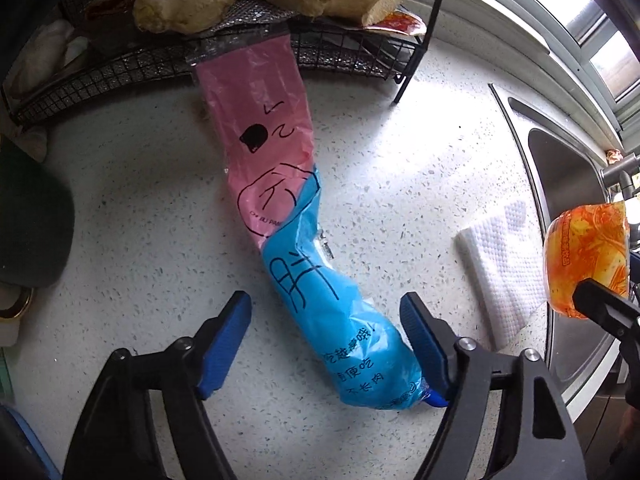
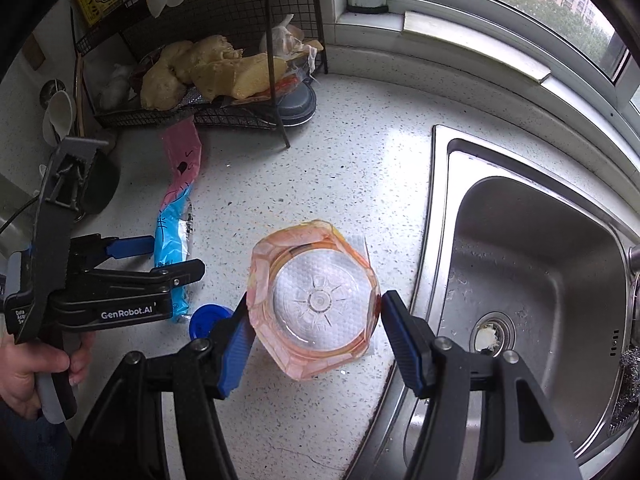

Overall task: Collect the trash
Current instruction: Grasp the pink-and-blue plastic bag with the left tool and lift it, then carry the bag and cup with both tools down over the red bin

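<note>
Pink-and-blue plastic wrapper [image 1: 298, 236], lying on the speckled surface [image 1: 400, 160], is straddled by the spread left gripper [image 1: 326, 320], whose right pad touches it; the jaws should be centred before closing. An orange-labelled plastic cup [image 2: 314, 302] is pinched by the right gripper [image 2: 316, 320]. "GenRobot.AI" can be read on the left gripper.

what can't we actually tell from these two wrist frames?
- Left wrist view: left gripper straddles the pink-and-blue wrapper; its right pad touches, but a real grip is unclear.
- Left wrist view: the orange-labelled container is cut off by the frame edge and the right gripper's finger.
- Right wrist view: right gripper holds that container; whether anything remains inside is unclear.
- Right wrist view: blue cap is half hidden by the finger.
</note>
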A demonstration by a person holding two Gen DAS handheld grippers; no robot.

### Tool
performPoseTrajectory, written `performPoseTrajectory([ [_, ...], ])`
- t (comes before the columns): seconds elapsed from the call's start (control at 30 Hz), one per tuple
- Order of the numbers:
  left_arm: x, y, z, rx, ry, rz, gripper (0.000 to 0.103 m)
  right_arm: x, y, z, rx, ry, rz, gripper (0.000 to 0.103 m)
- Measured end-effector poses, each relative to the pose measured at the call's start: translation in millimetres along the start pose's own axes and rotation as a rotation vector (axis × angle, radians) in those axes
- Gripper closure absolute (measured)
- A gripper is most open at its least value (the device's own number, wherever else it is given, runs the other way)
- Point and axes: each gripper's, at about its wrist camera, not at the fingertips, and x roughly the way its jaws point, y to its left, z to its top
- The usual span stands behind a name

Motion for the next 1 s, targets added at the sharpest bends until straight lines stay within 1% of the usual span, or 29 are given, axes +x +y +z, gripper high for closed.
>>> performPoseTrajectory([
  [0.03,-0.3,-2.9,0.4,0.014,-0.001,0.007,0.043,-0.2,-1.0,0.3,0.002,-0.002,0.0,0.044],
  [0.07,-0.7,-4.9,0.4,0.022,-0.002,0.01,0.057,-0.8,-1.2,0.4,0.003,-0.005,0.002,0.044],
  [0.13,-0.6,-10.5,0.0,0.04,0.004,0.02,0.067,-2.2,0.0,0.3,0.006,-0.007,0.005,0.044],
  [0.27,3.3,-23.7,-2.5,0.065,0.018,0.023,0.078,-5.0,3.7,-2.5,-0.001,-0.013,0.015,0.044],
  [0.43,-1.2,-26.2,-17.8,0.062,0.024,0.038,0.089,-9.4,7.2,-8.5,-0.012,-0.022,0.028,0.044],
  [0.6,-14.2,-40.2,-36.8,0.084,0.016,0.045,0.09,-16.5,9.0,-17.5,-0.021,-0.041,0.042,0.044],
  [0.7,-28.6,-49.6,-50.5,0.083,0.0,0.048,0.09,-21.4,10.7,-25.0,-0.031,-0.054,0.054,0.044],
  [0.77,-40.3,-58.5,-59.7,0.078,-0.017,0.047,0.09,-27.3,12.6,-32.7,-0.047,-0.062,0.06,0.044],
  [0.9,-69.5,-70.6,-90.8,0.065,-0.052,0.057,0.09,-41.4,12.9,-52.1,-0.066,-0.073,0.086,0.044],
  [1.0,-88.1,-84.2,-106.8,0.055,-0.079,0.076,0.09,-55.0,10.9,-68.1,-0.082,-0.087,0.106,0.044],
])
